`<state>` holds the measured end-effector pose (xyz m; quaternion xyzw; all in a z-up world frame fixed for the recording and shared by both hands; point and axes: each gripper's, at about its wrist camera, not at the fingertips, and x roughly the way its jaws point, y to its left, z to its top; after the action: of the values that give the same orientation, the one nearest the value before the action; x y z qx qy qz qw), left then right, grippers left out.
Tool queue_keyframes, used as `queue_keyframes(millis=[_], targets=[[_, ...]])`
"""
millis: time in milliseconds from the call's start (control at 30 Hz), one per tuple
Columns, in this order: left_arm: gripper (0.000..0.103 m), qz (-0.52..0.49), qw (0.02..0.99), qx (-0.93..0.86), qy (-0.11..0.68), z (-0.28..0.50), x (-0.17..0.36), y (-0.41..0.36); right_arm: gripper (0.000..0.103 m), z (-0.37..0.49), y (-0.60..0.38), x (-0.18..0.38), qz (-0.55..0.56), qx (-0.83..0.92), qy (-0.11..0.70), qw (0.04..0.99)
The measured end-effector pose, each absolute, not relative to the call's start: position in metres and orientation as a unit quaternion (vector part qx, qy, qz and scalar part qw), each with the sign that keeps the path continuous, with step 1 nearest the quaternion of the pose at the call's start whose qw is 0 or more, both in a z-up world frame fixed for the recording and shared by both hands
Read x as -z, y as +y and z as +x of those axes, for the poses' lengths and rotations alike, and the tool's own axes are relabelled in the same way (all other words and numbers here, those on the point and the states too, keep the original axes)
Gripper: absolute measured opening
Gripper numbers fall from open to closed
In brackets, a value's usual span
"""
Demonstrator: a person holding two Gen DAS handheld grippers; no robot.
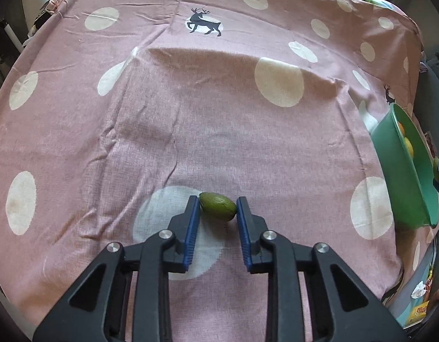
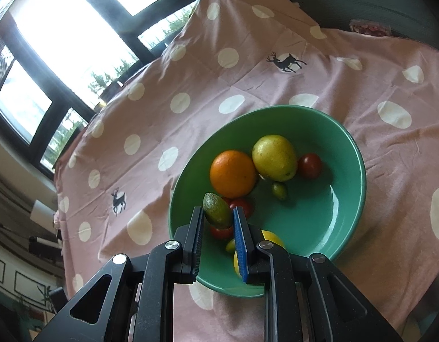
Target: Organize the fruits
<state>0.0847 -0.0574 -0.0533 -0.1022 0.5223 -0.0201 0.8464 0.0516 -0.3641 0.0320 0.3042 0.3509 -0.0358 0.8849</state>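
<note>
Left wrist view: over the pink spotted cloth (image 1: 219, 131) we go.
Left gripper (image 1: 218, 209): blue pads sit either side of a small green fruit (image 1: 218, 206), both tips right at its ends; grasping it or merely touching, I cannot tell.
Small green fruit: lying on the cloth, at the upper edge of a white dot.
Green bowl (image 1: 401, 176): far right of that fruit, well apart from it, at the frame's edge, with yellow and orange fruit peeking inside.

Right wrist view: above the green bowl (image 2: 347, 148) now.
Right gripper (image 2: 219, 218): clenched on a second green fruit (image 2: 216, 211), pinched between the pads with its pointed end up.
Held fruit: over the bowl's near-left part, just inside the rim.
In the bowl: an orange (image 2: 233, 173) touching a yellow-green fruit (image 2: 275, 157); a dark red tomato (image 2: 310, 166) beside that; a tiny green fruit (image 2: 279, 191) below them; more red tomatoes (image 2: 242, 206) and a lemon (image 2: 272, 238) partly hidden behind the gripper.
Window (image 2: 63, 37): bright, beyond the cloth's far-left edge.
</note>
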Motion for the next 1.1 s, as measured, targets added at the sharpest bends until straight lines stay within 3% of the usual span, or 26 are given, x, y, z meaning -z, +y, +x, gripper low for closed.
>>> queue_keyframes(millis=[200,467,800,867,900,933,1100], targets=[[0.025,-0.079,0.877,0.05,0.471,0.079,0.019,-0.089,0.022,0.054,-0.365,-0.03,0.307,0.03,0.353,0.883],[0.026,-0.03,0.915,0.181,0.36,0.077,-0.049,-0.188,0.022,0.053,-0.382,-0.023,0.324,0.038,0.352,0.878],[0.027,-0.011,0.897,0.234,0.375,0.093,-0.036,-0.243,0.022,0.049,-0.405,-0.015,0.334,0.06,0.349,0.874],[0.037,0.002,0.898,0.234,0.372,0.089,-0.035,-0.248,0.022,0.049,-0.408,-0.014,0.339,0.065,0.35,0.871],[0.056,0.002,0.9,0.236,0.367,0.086,-0.036,-0.248,0.022,0.048,-0.409,-0.014,0.342,0.065,0.35,0.87],[0.065,0.003,0.903,0.23,0.362,0.084,-0.037,-0.247,0.023,0.048,-0.41,-0.014,0.344,0.064,0.35,0.869],[0.093,-0.001,0.911,0.216,0.35,0.081,-0.041,-0.236,0.037,0.041,-0.414,-0.018,0.347,0.083,0.342,0.869]])
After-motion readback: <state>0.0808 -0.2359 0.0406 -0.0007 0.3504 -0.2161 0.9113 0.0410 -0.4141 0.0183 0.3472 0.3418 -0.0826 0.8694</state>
